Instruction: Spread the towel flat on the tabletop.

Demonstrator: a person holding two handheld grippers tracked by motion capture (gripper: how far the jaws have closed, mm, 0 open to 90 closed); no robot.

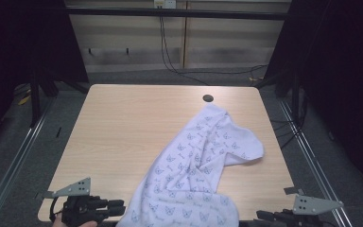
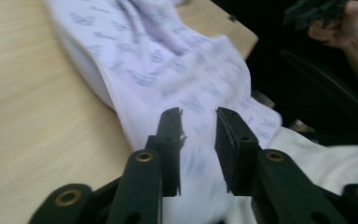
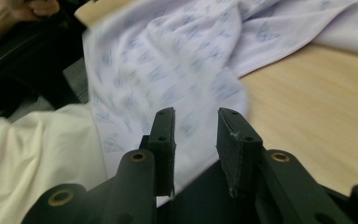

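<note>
A white cloth [image 1: 198, 165] printed with small blue figures lies crumpled on the wooden table [image 1: 123, 123], from the middle right down over the near edge. My left gripper [image 1: 120, 206] sits at the near left edge, its jaws pointing at the cloth's left hem. In the left gripper view the gripper [image 2: 199, 121] stands open just short of the cloth [image 2: 168, 70], with nothing pinched. My right gripper [image 1: 260, 215] is at the near right edge. In the right gripper view it [image 3: 196, 119] is open too, with the cloth [image 3: 177, 60] hanging past the table edge beyond the tips.
A dark round hole [image 1: 208, 98] marks the table's far side, just beyond the cloth. Metal rails run along both sides of the table. The person's white garment [image 2: 317, 158] lies below the near edge. Cables trail on the floor behind.
</note>
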